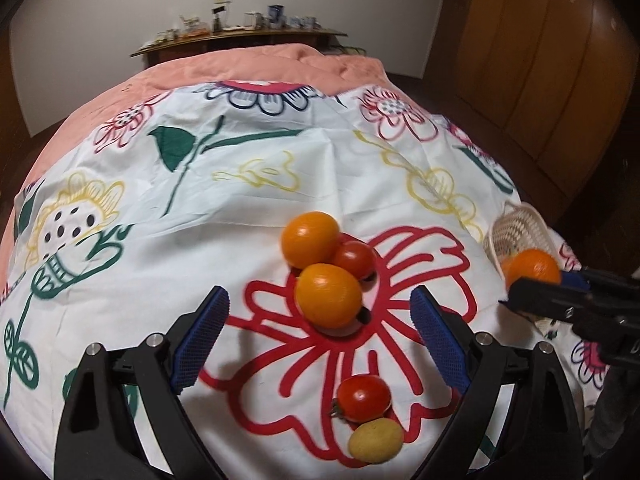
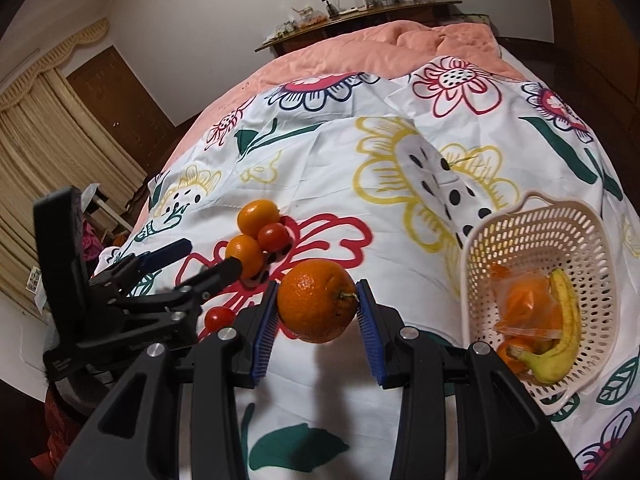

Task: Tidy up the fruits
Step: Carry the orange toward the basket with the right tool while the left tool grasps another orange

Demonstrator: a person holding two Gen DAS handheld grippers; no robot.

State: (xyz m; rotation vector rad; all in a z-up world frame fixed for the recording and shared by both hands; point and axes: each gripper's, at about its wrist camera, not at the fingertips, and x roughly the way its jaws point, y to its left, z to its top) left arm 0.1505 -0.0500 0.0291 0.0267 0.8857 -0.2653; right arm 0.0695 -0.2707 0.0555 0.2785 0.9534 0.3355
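Two blue pads of the right gripper [image 2: 317, 312] pinch an orange [image 2: 315, 300] at its sides, lifted clear of the cloth [image 2: 400, 216], left of the basket [image 2: 600, 264]. To do this well, I would carry it level over the rim, lower it beside the banana [image 2: 568, 320], then let go, so it neither rolls nor bruises. The orange is round, dimpled, stem stub to the right. The left gripper [image 1: 320, 332] is spread wide and holds nothing, aimed at a smaller orange fruit [image 1: 328, 294] between its pads; a tomato [image 1: 363, 396] lies nearer the camera.
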